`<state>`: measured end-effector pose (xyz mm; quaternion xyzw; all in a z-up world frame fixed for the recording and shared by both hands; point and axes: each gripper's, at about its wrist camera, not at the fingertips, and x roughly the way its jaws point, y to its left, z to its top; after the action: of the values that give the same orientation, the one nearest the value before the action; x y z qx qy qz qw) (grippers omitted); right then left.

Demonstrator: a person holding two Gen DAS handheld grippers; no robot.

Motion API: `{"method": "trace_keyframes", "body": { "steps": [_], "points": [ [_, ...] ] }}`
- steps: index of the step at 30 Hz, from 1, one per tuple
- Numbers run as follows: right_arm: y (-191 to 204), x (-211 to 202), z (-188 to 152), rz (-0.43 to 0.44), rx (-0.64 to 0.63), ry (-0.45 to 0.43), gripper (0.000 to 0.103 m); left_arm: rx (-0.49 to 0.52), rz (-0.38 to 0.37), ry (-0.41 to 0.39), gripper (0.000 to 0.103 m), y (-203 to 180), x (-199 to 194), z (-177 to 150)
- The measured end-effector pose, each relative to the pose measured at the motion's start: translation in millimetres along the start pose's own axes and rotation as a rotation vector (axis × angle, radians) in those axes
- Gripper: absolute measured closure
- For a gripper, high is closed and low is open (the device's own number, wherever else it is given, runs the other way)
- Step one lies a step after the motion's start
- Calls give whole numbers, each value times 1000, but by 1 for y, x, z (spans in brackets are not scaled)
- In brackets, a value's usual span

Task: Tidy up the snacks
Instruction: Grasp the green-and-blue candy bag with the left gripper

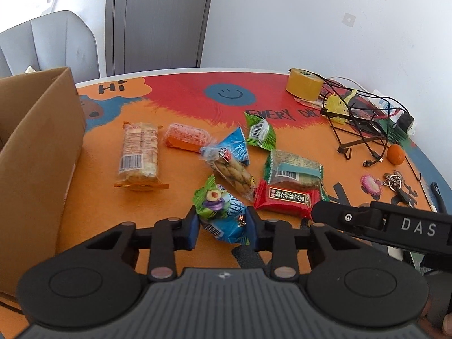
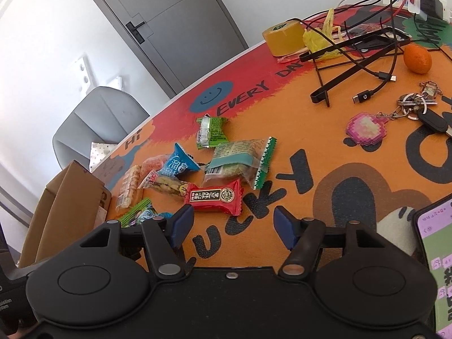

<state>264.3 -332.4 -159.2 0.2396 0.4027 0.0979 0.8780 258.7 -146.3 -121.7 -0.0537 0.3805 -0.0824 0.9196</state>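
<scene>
Our left gripper [image 1: 223, 223] clamps a blue-green snack packet [image 1: 219, 214] just above the table mat [image 1: 93, 197], beside the cardboard box [image 1: 36, 152]. Our right gripper [image 2: 233, 226] hangs released near the red packet [image 2: 216, 197].

left hand-held gripper [image 1: 223, 223] low, fingers clamped on something, right hand-held gripper [image 2: 233, 226] level, fingers spread wide apart

The snack packets [image 1: 219, 217] were glossy, crinkled plastic; the box [image 1: 36, 152] was matt brown cardboard; the table [image 1: 93, 197] wore fuzzy printed cloth.
</scene>
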Motion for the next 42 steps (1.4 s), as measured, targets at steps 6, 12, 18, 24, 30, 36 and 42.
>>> {"method": "trace_keyframes", "body": {
  "steps": [6,12,18,24,30,36,42],
  "points": [
    [17,12,2,-12,-39,-4,34,-25,25,-17,71,17,-8,5],
    [30,24,2,-30,-57,0,31,-48,34,-28,71,32,-14,9],
    [42,39,4,-87,-86,-7,30,-66,31,-41,71,46,-19,11],
    [55,45,-1,-164,-148,-31,52,-73,22,-49,71,51,-25,12],
    [50,30,-6,-103,-112,-34,100,-71,15,-52,71,49,-31,8],
    [48,13,-16,-29,-108,-50,102,-76,15,-78,71,45,-43,9],
    [49,-8,-19,19,-101,-83,102,-73,13,-116,71,43,-63,9]
  ]
}}
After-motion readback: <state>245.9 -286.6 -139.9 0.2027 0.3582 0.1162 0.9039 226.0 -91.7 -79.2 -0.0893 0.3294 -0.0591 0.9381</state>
